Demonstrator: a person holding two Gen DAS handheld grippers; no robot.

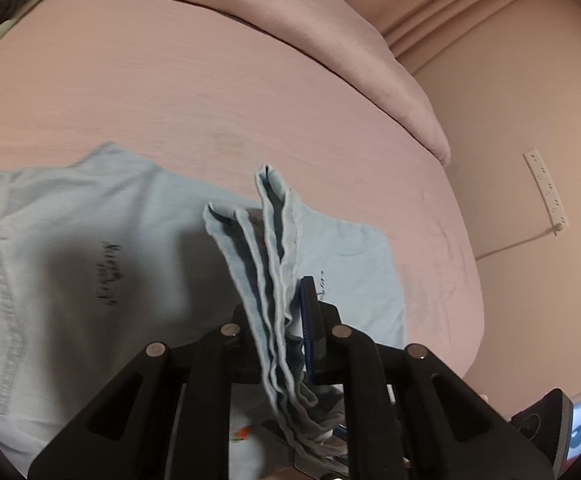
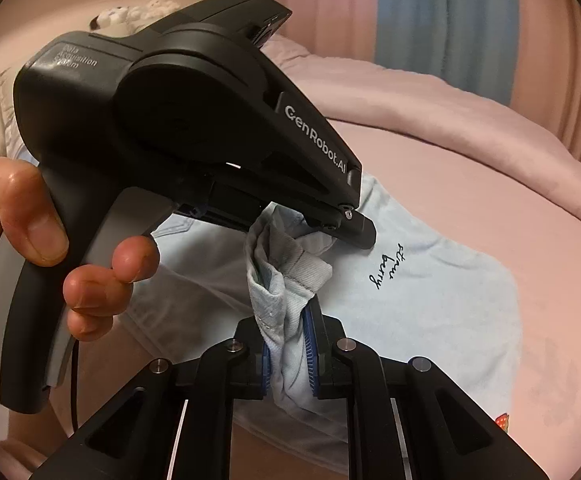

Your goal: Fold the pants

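Light blue pants [image 1: 90, 264] lie spread on a pink bed [image 1: 170, 92]; they also show in the right wrist view [image 2: 430, 300] with dark script lettering [image 2: 386, 266]. My left gripper [image 1: 286, 336] is shut on a bunched, layered hem of the pants [image 1: 270, 240], held up above the spread cloth. My right gripper [image 2: 288, 356] is shut on a bunch of the same hem [image 2: 286, 280]. The left gripper's body [image 2: 194, 120], held by a hand [image 2: 30, 220], is just ahead of the right one, its tip [image 2: 330, 224] clamped on the same bunch.
A pink duvet [image 1: 330, 52] lies folded along the far side of the bed. A power strip [image 1: 546, 192] lies on the floor at the right. A blue and pink curtain [image 2: 446, 12] hangs behind the bed. A soft toy [image 2: 130, 14] sits at the far left.
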